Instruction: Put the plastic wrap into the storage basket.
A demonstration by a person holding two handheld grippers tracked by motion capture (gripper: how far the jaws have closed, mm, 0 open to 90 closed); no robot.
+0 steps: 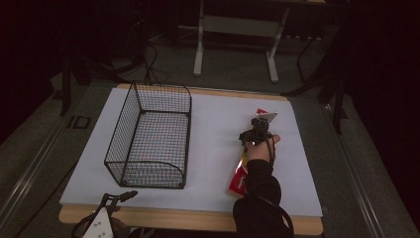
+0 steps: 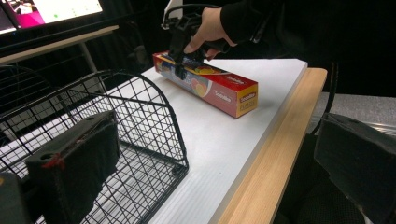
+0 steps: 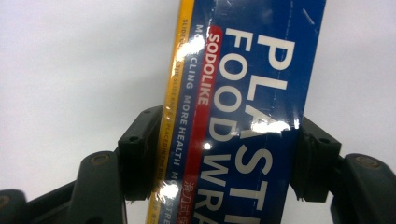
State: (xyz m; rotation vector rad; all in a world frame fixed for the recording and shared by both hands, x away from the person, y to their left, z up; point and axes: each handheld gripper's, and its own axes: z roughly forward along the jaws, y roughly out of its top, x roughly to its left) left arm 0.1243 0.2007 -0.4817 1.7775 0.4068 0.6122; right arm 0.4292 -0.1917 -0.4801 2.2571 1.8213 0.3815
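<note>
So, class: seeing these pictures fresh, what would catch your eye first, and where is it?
The long red-and-blue cardboard food wrap box on the white table board's right side, clamped across by the right gripper. Then the empty black wire basket on the left, the left gripper waiting near it at the table's front edge.

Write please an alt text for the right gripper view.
The right gripper clamps a long blue box of plastic food wrap across its width, one black jaw on each long side. The box lies on a white table.
</note>
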